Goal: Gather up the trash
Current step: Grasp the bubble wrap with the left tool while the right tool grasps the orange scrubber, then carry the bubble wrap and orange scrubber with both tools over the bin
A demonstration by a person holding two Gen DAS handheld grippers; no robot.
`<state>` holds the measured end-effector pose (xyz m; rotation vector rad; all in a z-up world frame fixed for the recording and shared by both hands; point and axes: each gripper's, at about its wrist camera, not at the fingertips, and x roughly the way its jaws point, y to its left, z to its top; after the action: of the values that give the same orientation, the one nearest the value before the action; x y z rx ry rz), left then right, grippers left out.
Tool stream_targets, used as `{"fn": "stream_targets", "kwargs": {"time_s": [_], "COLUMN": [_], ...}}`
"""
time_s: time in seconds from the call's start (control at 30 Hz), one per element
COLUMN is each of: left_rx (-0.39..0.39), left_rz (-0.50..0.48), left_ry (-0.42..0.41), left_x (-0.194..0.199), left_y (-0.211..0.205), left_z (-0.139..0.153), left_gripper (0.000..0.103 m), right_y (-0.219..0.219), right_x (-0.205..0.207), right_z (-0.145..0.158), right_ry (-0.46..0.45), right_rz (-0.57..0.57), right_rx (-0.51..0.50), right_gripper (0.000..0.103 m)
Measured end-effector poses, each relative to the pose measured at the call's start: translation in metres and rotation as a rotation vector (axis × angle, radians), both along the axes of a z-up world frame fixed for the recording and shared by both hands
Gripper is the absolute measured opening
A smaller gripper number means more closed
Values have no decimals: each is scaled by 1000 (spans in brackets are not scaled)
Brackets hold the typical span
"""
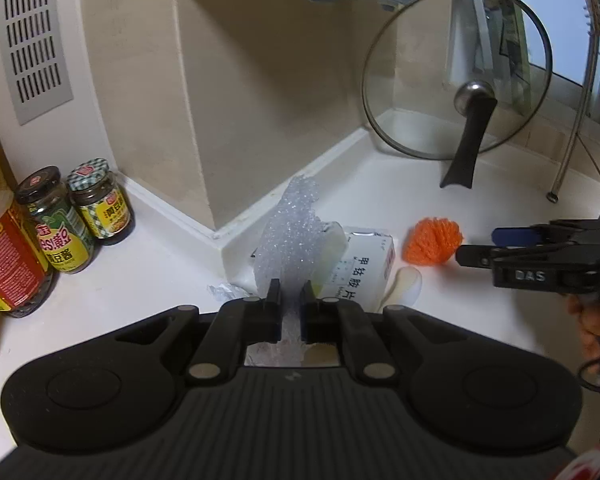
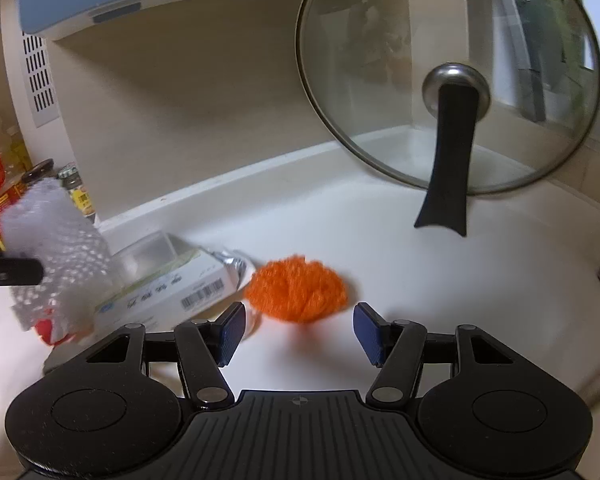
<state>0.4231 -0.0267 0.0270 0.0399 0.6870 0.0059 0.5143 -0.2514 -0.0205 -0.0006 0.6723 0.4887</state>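
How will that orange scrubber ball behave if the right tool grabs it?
The orange scrubber ball looks like fluffy looped mesh, so it is probably very light and will squash between the pads. Its rounded shape may roll or skid on the smooth white counter if nudged. The right tool stands open just before it.

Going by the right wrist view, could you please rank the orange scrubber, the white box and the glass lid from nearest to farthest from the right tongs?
From the right tongs:
1. Orange scrubber, just ahead, between the open fingers' lines.
2. White box, ahead to the left.
3. Glass lid, far back right, propped upright.
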Motion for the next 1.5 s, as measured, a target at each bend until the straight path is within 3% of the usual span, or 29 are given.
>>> {"fn": "stream_targets", "kwargs": {"time_s": [0.53,0.57,0.67,0.77,1.17,1.5], "left_rx": [-29,-30,-35,-43,-87,-134], "left_rz": [46,50,60,64,29,-19], "left_ry": [-3,-4,-4,-5,-63,-92], "left_x": [-5,-7,-13,-18,-59,-135], "left_y": [7,8,11,13,10,11], "left_z": [4,5,5,5,21,28], "left_gripper": [7,7,7,7,7,7], "right_y": [24,24,25,25,1,-1], "right_x": [43,41,35,27,-41,-141], "right_z": [-23,-23,-19,-15,37,70], "right_ry": [-6,-13,-43,-58,-168,-189], "right_rz": [79,81,83,78,19,16], "right_rx": [-50,-47,-54,-64,-42,-13], "right_gripper": [59,47,30,20,15,14]}}
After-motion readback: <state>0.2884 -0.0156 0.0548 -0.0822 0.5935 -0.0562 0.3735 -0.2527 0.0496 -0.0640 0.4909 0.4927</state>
